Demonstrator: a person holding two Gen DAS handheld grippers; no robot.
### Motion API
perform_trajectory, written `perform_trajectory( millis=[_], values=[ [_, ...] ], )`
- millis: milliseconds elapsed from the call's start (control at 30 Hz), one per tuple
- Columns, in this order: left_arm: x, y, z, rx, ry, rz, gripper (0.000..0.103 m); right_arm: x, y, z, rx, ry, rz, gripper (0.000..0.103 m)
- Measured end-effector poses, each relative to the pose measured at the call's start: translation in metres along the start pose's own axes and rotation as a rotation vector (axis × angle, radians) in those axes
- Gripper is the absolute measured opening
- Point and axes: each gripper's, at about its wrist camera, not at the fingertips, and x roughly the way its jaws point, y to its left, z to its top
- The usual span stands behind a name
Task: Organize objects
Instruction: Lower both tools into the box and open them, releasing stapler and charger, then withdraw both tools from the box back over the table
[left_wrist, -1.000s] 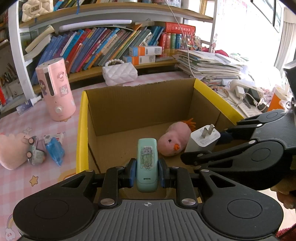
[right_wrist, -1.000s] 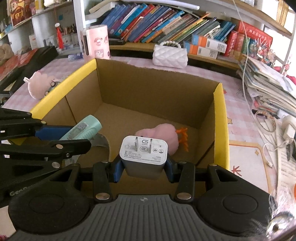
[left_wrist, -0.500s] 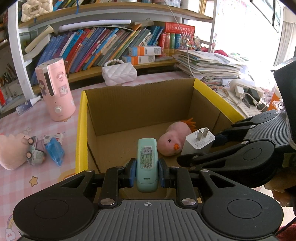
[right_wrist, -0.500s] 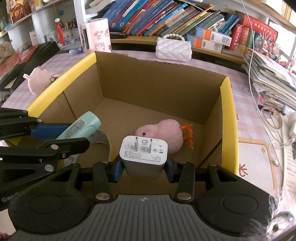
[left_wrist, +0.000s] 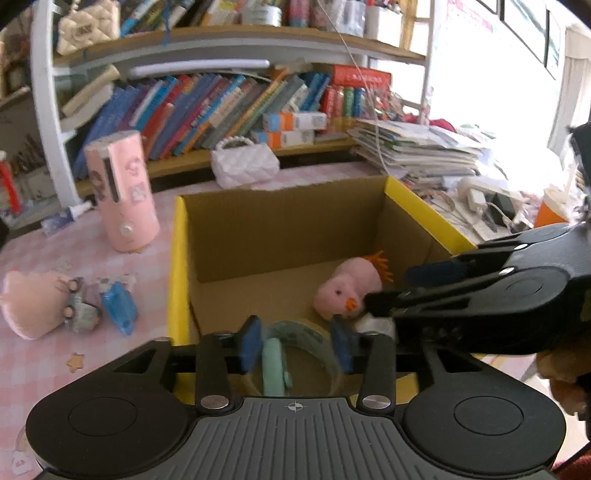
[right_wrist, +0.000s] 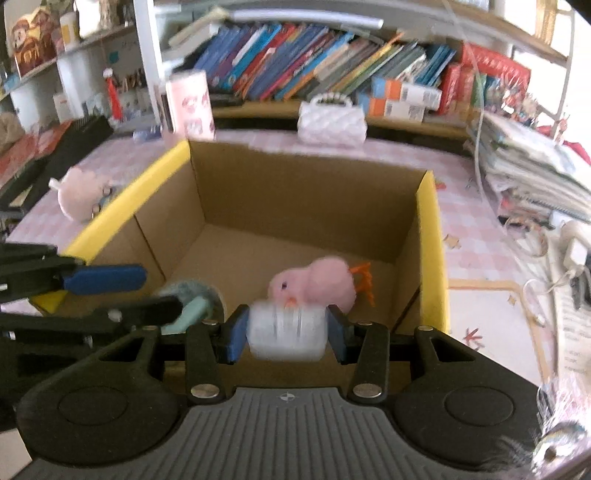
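A cardboard box with yellow rims holds a pink plush chick and a clear tape roll. My left gripper hangs over the box's near end, its jaws opening. The mint green device lies loose below them, inside the tape roll, and neither pad touches it. My right gripper is shut on a white charger, blurred, just in front of the chick.
A pink cylinder humidifier and a white quilted purse stand behind the box. A pink plush, a toy car and a blue packet lie on the checked cloth to its left. Paper stacks and cables crowd the right.
The left jaws have parted and the mint device has dropped from them into the tape roll. The right gripper has sunk with the charger, closer to the chick.
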Motion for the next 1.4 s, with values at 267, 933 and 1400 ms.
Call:
perform_trajectory(
  millis=[267,933,1400],
  values=[
    [-0.027,0.008,-0.001,-0.034,-0.069,0.013,0.057,-0.033,0.002,0.002,0.046,-0.123,-0.041,0.042],
    [-0.09,0.034,-0.046,-0.047,-0.092,-0.003,0.068,-0.092,0.038,-0.053,0.217,-0.192,-0.197,0.042],
    [-0.116,0.05,-0.088,-0.004,0.012,-0.003,0.069,-0.106,0.094,-0.097,0.254,-0.09,-0.207,0.042]
  ],
)
